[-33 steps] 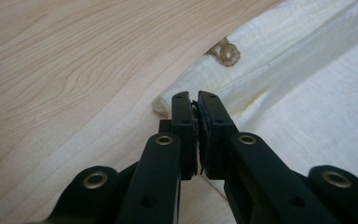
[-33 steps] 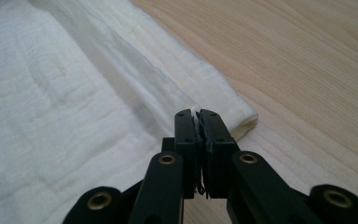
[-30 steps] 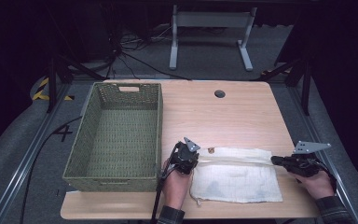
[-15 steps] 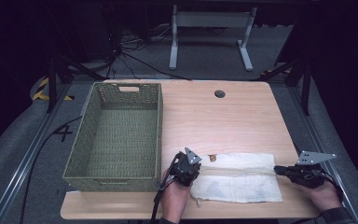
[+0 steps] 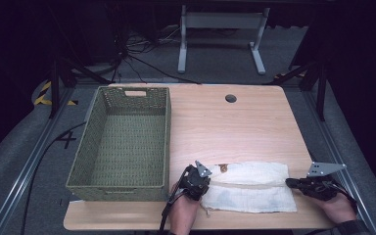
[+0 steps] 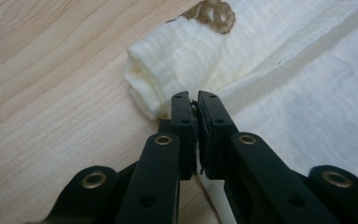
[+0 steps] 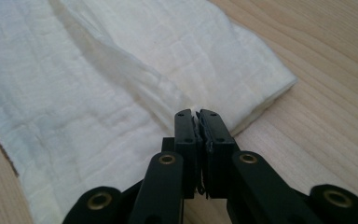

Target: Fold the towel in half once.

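A white cloth [image 5: 249,188] lies folded near the table's front edge, with a small brown mark [image 5: 223,169] at its far left corner. My left gripper [image 5: 208,182] is at the cloth's left end, jaws shut on a raised crease of the fabric [image 6: 242,79]. The rolled left end [image 6: 168,60] and the brown mark [image 6: 212,13] lie just beyond its tips [image 6: 196,99]. My right gripper [image 5: 290,182] is at the cloth's right end. In the right gripper view its jaws [image 7: 196,114] are shut on the same crease [image 7: 121,60], a sliver of white between the tips.
A green woven basket [image 5: 167,137] stands empty on the left half of the wooden table [image 5: 225,127]. A round cable hole [image 5: 231,98] sits near the far edge. A grey metal stand [image 5: 220,39] is on the floor beyond.
Both hands have drawn back toward the table's front edge with the cloth's crease pinched. The cloth now lies narrower and closer to the front.
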`<move>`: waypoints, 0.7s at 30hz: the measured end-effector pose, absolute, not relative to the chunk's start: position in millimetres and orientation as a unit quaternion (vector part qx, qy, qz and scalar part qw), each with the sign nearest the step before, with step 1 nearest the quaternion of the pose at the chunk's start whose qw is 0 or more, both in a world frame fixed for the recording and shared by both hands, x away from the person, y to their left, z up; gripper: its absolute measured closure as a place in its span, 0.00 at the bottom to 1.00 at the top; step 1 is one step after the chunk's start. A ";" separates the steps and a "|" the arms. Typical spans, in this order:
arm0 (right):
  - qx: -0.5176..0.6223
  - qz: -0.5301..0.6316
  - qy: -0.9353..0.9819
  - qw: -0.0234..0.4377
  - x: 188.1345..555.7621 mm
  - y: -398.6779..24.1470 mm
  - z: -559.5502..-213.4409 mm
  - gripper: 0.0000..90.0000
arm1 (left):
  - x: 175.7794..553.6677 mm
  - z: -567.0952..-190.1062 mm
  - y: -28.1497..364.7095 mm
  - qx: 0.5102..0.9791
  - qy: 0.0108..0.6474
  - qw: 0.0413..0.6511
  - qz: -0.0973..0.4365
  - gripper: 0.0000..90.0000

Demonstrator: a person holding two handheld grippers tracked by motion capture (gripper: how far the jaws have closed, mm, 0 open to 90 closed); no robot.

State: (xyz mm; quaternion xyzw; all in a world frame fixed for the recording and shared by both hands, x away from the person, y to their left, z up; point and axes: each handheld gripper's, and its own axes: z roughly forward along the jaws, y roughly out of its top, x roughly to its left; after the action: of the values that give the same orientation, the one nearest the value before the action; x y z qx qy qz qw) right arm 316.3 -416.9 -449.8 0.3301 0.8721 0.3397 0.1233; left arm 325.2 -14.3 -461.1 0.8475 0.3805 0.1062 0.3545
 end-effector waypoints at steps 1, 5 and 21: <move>0.329 0.339 0.873 0.124 318.8 -416.6 -449.9 0.96 | 327.2 -460.9 -14.1 0.848 0.382 0.353 0.106 0.95; 0.332 0.340 0.870 0.127 330.9 -416.2 -450.2 0.96 | 337.3 -461.6 -15.8 0.843 0.388 0.356 0.114 0.95; 0.354 0.345 0.857 0.146 389.1 -415.4 -451.0 0.97 | 383.5 -459.2 -22.1 0.836 0.405 0.344 0.136 0.96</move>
State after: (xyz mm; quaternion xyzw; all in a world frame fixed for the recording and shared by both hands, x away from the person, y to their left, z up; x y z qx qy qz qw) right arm 389.1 -415.4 -451.0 0.3544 0.8569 0.3447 0.1462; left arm 383.5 -22.1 -459.2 0.8361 0.4050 0.1363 0.3441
